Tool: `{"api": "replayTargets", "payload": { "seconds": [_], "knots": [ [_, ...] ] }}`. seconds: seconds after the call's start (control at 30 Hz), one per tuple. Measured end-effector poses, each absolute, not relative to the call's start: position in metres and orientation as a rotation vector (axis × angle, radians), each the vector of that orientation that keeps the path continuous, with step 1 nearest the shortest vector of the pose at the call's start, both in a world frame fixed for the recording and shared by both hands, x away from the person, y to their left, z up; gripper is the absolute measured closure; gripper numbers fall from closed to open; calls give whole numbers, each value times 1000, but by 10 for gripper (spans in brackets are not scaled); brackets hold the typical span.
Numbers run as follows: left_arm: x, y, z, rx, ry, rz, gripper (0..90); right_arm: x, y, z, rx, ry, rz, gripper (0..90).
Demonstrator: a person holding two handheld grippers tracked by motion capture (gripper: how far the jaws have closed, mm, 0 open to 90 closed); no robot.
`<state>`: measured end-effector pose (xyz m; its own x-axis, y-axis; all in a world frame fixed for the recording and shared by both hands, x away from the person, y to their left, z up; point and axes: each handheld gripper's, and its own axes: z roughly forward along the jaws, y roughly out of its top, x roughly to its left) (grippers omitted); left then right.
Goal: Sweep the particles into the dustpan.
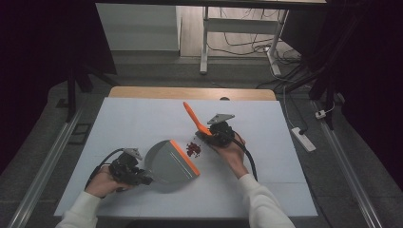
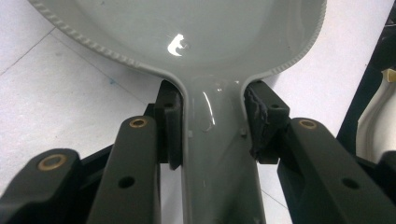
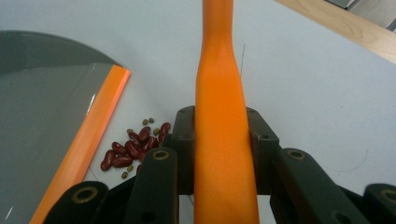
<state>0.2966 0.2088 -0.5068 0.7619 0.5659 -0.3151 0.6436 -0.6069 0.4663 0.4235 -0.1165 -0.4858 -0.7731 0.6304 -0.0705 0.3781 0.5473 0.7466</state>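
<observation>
A grey dustpan [image 1: 168, 164] with an orange front lip [image 1: 184, 156] rests on the white table. My left gripper [image 1: 142, 179] is shut on its grey handle [image 2: 217, 154], both pads pressed against the neck. A small pile of red beans [image 1: 193, 148] with a few green ones lies just beyond the lip, between the dustpan and my right gripper [image 1: 215, 135]. That gripper is shut on an orange brush handle [image 1: 194, 118] which sticks up and away to the far left. In the right gripper view the orange handle [image 3: 222, 130] sits between the jaws, with the beans [image 3: 133, 149] and lip [image 3: 88, 140] at left.
The white table top [image 1: 266, 156] has a wooden strip [image 1: 190, 92] along its far edge. Beyond it stand a white desk frame [image 1: 205, 42] and loose cables on the floor. A power strip [image 1: 303, 138] lies on the floor to the right.
</observation>
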Motion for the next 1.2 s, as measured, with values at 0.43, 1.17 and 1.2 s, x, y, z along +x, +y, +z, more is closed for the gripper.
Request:
{"api": "replayTargets", "payload": {
  "seconds": [0.43, 1.17, 1.2],
  "knots": [
    [301, 207, -509, 2391, 903, -198, 614, 421, -107, -494, 821, 2478, 1036, 703],
    [302, 205, -510, 2389, 898, -197, 614, 408, -87, -496, 749, 2518, 1048, 701],
    [302, 205, -510, 2388, 899, -196, 614, 407, -86, -496, 742, 2521, 1047, 701]
  ]
}}
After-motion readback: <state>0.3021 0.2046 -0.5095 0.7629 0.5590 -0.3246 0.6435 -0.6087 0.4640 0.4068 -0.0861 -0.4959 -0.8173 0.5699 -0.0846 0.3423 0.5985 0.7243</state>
